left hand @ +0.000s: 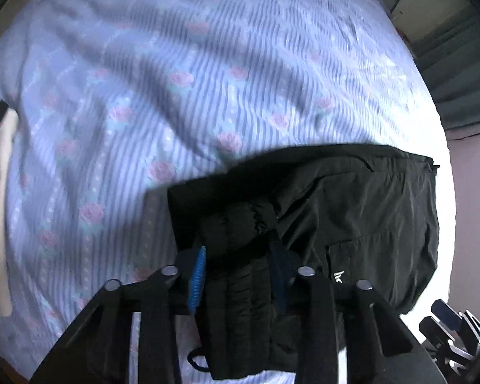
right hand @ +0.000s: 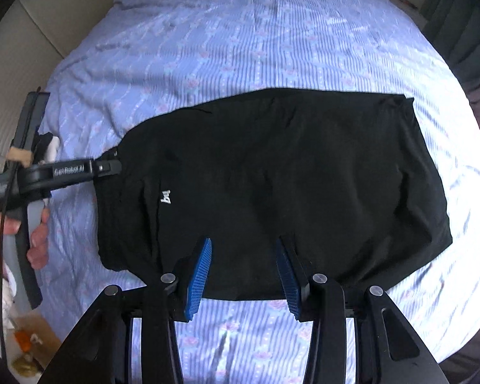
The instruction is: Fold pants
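Right wrist view looks down on the black pants (right hand: 272, 179), folded into a broad dark block across the middle of the frame on the blue striped bedsheet (right hand: 240, 38) with its small pink roses; a small white logo (right hand: 165, 197) shows on the cloth left of centre; the right gripper (right hand: 243, 268) hangs over the lower edge of the pants with its blue-padded fingers (right hand: 199, 280) spread apart and nothing between them, so it is released. At the left of this frame the left gripper (right hand: 107, 168) reaches in sideways to the left end of the pants, a bare hand (right hand: 32, 236) around its handle at the lower left; beige upholstery (right hand: 25, 32) fills the upper left corner.

Left wrist view is blurred over the sheet (left hand: 144, 80); the pants (left hand: 352, 211) lie from the centre to the right of the frame, and a gathered band of the black cloth sits between the blue pads (left hand: 196, 280) of the left gripper (left hand: 236, 272), which is clenched on it; part of the right gripper (left hand: 451, 323) shows at the lower right edge.
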The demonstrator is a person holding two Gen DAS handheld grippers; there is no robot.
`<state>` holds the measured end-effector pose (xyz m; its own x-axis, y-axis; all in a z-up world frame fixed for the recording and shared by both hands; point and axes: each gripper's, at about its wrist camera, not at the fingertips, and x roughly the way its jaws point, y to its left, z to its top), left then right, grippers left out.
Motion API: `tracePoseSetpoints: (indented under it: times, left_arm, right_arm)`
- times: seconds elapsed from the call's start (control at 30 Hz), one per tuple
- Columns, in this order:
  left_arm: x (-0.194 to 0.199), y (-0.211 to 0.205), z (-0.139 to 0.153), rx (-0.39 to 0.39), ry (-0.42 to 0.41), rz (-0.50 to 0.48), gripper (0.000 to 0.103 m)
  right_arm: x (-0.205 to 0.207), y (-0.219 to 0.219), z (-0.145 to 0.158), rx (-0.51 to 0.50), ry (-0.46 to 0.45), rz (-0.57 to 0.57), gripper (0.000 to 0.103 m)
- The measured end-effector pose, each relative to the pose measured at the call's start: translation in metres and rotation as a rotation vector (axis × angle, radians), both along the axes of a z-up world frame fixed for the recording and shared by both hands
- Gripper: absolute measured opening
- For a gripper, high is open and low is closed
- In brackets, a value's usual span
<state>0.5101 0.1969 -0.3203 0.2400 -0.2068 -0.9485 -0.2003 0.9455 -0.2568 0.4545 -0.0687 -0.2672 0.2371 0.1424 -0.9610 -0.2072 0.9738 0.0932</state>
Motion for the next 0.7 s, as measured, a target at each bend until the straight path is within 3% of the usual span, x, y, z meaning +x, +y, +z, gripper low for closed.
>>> tracePoseSetpoints:
  times: [0.07, 0.13, 0.23, 0.5, 0.57, 0.63, 0.7]
  left_arm:
    - [0.0, 0.003, 0.011, -0.006, -0.039, 0.015, 0.009]
    - [-0.001, 0.011, 0.02, -0.039, -0.066, 0.066, 0.009]
    - [0.006, 0.015, 0.024, -0.018, -0.092, 0.079, 0.009]
    - [0.01, 0.019, 0.001, 0.059, -0.029, 0.092, 0.011]
    - [0.012, 0.021, -0.003, 0.08, -0.011, 0.115, 0.023]
    - [0.014, 0.016, -0.001, 0.196, 0.019, 0.132, 0.038]
    - [0.011, 0.008, 0.013, 0.282, -0.012, 0.114, 0.053]
  right_arm:
    - [0.001, -0.003, -0.001, 0.009, 0.012, -0.007, 0.043]
    - [0.003, -0.006, -0.001, 0.014, 0.011, -0.014, 0.043]
    - [0.008, -0.009, 0.001, 0.022, 0.0, -0.028, 0.043]
    - [0.018, -0.013, 0.006, -0.001, -0.036, -0.042, 0.043]
    - [0.019, -0.018, 0.007, -0.015, -0.052, -0.063, 0.043]
    - [0.021, -0.024, 0.007, -0.02, -0.053, -0.082, 0.043]
    - [0.021, -0.032, 0.007, -0.028, -0.061, -0.098, 0.043]
